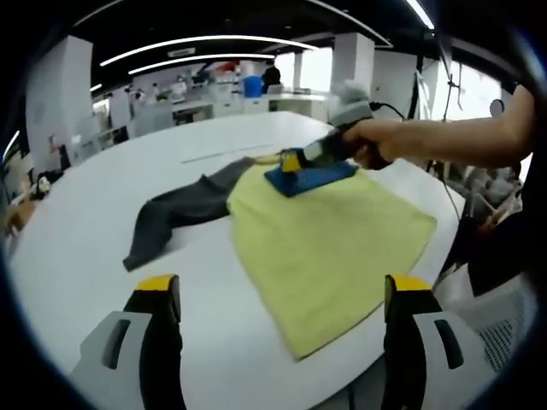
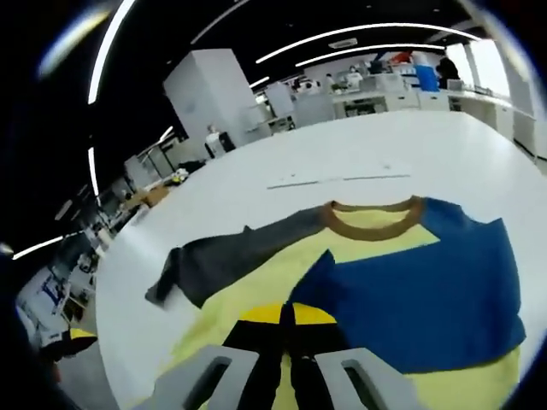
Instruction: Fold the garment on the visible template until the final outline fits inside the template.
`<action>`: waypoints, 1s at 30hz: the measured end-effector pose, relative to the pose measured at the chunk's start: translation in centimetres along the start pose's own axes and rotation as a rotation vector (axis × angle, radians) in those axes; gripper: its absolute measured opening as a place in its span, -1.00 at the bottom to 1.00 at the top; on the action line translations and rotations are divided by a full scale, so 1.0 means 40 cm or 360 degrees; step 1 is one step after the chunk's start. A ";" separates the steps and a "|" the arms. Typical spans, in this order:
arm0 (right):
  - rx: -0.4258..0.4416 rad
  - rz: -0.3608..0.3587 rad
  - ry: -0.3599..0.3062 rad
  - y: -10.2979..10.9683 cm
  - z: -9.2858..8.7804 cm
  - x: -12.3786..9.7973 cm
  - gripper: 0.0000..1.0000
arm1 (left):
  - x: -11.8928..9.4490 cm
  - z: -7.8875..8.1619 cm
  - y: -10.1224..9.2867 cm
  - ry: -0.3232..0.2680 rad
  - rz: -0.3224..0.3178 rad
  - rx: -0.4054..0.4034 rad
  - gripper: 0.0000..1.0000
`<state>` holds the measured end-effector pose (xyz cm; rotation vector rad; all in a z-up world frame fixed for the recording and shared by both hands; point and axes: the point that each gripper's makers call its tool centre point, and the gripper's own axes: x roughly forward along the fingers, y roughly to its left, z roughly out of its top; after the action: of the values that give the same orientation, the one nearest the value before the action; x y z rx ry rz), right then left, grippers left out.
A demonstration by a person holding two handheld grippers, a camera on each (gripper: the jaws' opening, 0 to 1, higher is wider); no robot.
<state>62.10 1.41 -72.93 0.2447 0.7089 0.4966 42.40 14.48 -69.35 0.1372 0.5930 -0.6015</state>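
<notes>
The garment [image 1: 333, 248] lies spread on the white surface [image 1: 102, 213], its yellow body toward the near edge; a grey sleeve [image 1: 184, 209] trails off to one side, and a blue sleeve [image 1: 312, 178] is folded in over the yellow cloth beside the brown collar [image 2: 372, 215]; in the right gripper view the blue sleeve [image 2: 427, 290] covers much of the yellow body [image 2: 248, 299]. The person's hand [image 1: 376, 141] reaches in from the right of the left gripper view, forearm level, holding the right gripper [image 1: 291, 161] low over the blue sleeve; its 2 yellow-tipped fingers [image 2: 261, 318] are pressed together, though whether cloth sits between them cannot be told. The left gripper [image 1: 282, 295] hovers off the near edge, its fingers [image 1: 158, 286] spread wide, holding nothing.
</notes>
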 end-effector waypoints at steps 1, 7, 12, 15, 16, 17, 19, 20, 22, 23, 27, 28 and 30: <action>-0.0005 0.0011 0.0006 0.010 -0.001 0.006 -1.00 | -0.002 -0.001 0.001 0.0000 0.0002 0.0000 0.92; 0.0045 0.0121 0.0108 0.076 -0.030 0.049 -0.99 | -0.013 -0.011 0.013 0.0012 0.0026 -0.0007 0.93; -0.0056 0.0148 0.0079 0.097 -0.021 0.048 -0.60 | -0.016 -0.010 0.019 0.0010 0.0036 -0.0005 0.96; -0.0120 0.0145 0.0084 0.087 -0.017 0.038 -0.50 | -0.013 -0.008 0.023 0.0009 0.0040 -0.0003 0.98; -0.0145 0.0140 0.0083 0.083 -0.015 0.035 -0.39 | -0.011 -0.007 0.023 0.0010 0.0041 0.0004 0.98; -0.0158 0.0133 0.0082 0.076 -0.013 0.030 -0.30 | -0.010 -0.007 0.023 0.0011 0.0041 0.0009 0.98; -0.0198 0.0124 0.0075 0.062 -0.004 0.019 -0.16 | -0.007 -0.005 0.022 0.0010 0.0040 0.0013 0.98; -0.0211 0.0116 0.0076 0.055 -0.001 0.014 -0.12 | -0.005 -0.004 0.020 0.0010 0.0035 0.0014 0.98; -0.0249 0.0101 0.0072 0.037 0.005 0.001 -0.01 | -0.003 -0.001 0.017 0.0010 0.0034 0.0021 0.98; -0.0250 0.0095 0.0070 0.030 0.007 -0.005 0.05 | -0.002 -0.001 0.016 0.0010 0.0033 0.0023 0.98; -0.0238 0.0072 0.0073 -0.007 0.005 -0.039 0.16 | 0.003 -0.002 0.018 0.0012 0.0037 0.0026 0.98; -0.0239 0.0065 0.0070 -0.015 0.005 -0.045 0.20 | 0.003 -0.002 0.018 0.0012 0.0040 0.0026 0.98; -0.0250 0.0055 0.0063 -0.035 0.004 -0.063 0.27 | 0.003 0.002 0.018 0.0005 0.0044 0.0027 0.98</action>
<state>61.06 -1.08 -71.92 0.1000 0.7015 0.5886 42.94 15.00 -69.40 0.1621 0.5885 -0.5796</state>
